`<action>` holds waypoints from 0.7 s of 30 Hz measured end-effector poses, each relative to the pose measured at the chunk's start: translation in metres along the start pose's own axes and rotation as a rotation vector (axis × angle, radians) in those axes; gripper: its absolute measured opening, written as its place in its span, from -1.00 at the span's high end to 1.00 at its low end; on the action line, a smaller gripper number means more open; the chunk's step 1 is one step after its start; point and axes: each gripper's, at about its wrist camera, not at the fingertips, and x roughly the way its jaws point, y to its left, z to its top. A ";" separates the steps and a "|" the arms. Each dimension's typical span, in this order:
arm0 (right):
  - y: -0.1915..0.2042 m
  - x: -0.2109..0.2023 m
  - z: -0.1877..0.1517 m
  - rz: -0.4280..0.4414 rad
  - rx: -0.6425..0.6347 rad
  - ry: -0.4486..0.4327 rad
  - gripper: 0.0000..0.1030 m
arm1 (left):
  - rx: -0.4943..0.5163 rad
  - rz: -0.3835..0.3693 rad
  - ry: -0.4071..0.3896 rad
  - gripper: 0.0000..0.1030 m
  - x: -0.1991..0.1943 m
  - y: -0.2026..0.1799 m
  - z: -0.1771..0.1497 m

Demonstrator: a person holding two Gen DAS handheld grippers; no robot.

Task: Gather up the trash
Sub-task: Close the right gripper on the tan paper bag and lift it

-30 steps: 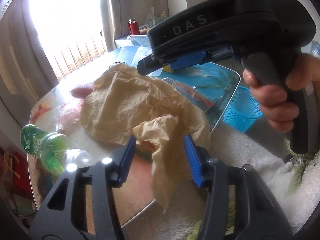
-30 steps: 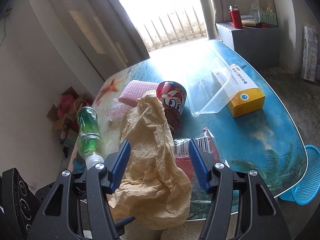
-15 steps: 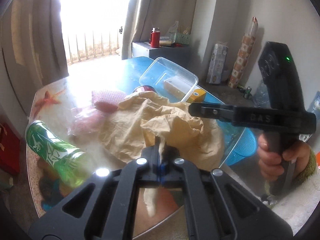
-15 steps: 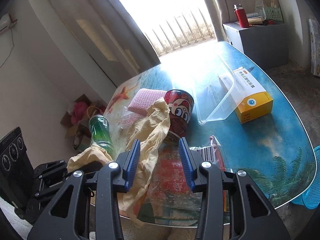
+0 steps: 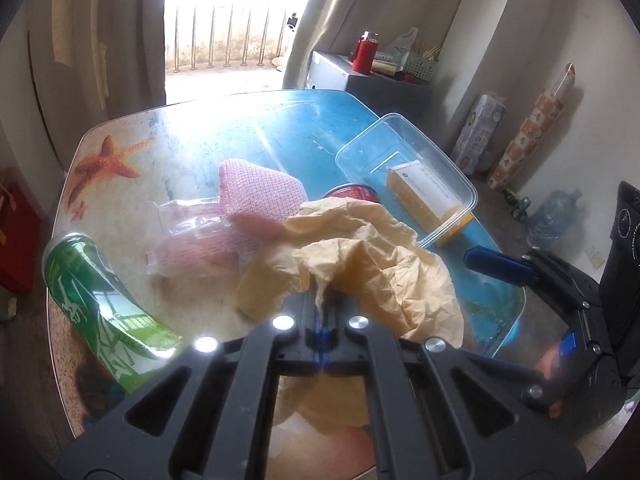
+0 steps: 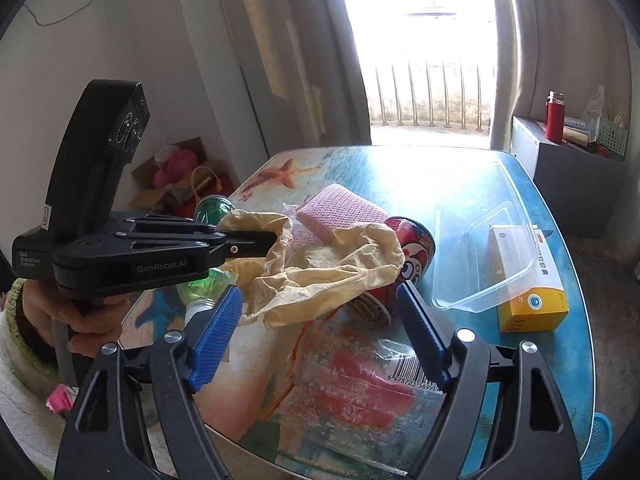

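The crumpled tan paper bag [image 5: 360,264] is pinched tight in the left gripper [image 5: 323,300] — its fingers are pressed together on a fold. The bag is held up over the table [image 5: 192,128], draped in front of the red can [image 6: 412,248]. The right gripper [image 6: 320,328] is spread wide open — nothing is held between its blue pads [image 6: 216,336]. A green bottle [image 5: 100,300] lies on the table nearby.

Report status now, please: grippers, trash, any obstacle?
Left gripper shut on paper bag. Right gripper open, empty. Red can against the bag.
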 end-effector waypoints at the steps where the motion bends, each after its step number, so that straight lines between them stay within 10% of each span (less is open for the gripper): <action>1: -0.001 0.003 0.003 0.011 -0.002 0.005 -0.58 | -0.010 0.000 0.006 1.00 0.002 0.002 0.002; 11: -0.018 0.012 0.023 0.220 0.059 -0.004 -0.87 | -0.101 -0.017 0.045 1.00 0.019 0.021 0.020; 21: -0.032 0.023 0.028 0.200 0.124 -0.005 -0.87 | -0.184 -0.067 0.099 1.00 0.038 0.040 0.024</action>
